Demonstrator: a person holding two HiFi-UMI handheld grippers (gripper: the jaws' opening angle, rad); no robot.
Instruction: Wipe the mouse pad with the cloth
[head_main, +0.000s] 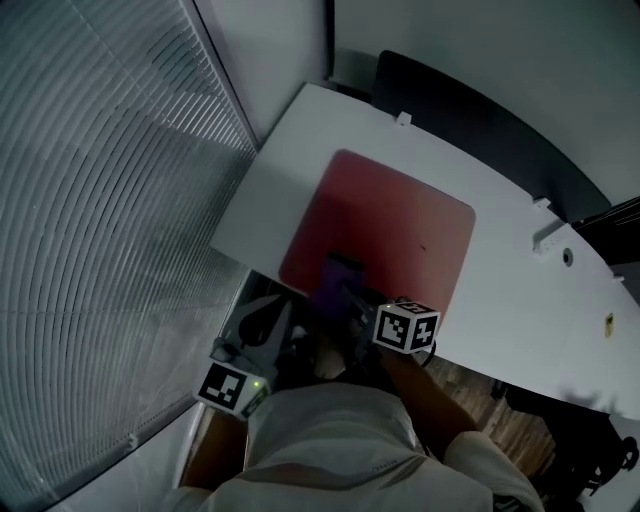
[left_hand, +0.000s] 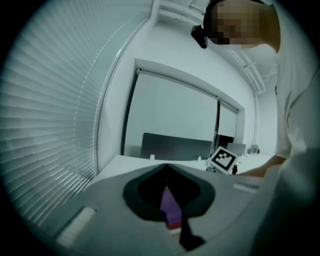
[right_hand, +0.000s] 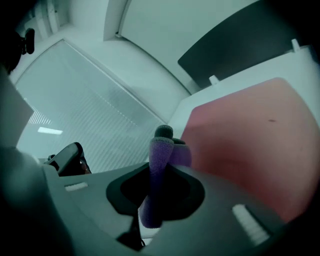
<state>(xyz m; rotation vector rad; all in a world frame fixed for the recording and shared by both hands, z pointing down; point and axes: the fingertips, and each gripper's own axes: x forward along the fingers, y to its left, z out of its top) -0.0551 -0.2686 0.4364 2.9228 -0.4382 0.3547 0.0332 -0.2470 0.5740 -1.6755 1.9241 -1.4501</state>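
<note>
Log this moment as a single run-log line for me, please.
right gripper: shut on cloth | cloth: at near edge of mouse pad | left gripper: shut, off desk

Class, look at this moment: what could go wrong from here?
The purple cloth pinched in the right gripper sits at the near edge of the red mouse pad, so far corners may be missed. With the left gripper off the white table, nothing pins the pad; it could slide.

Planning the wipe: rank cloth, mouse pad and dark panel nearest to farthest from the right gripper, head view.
1. cloth, clamped in the right gripper.
2. mouse pad, just ahead on the table.
3. dark panel, beyond the table's far edge.
</note>
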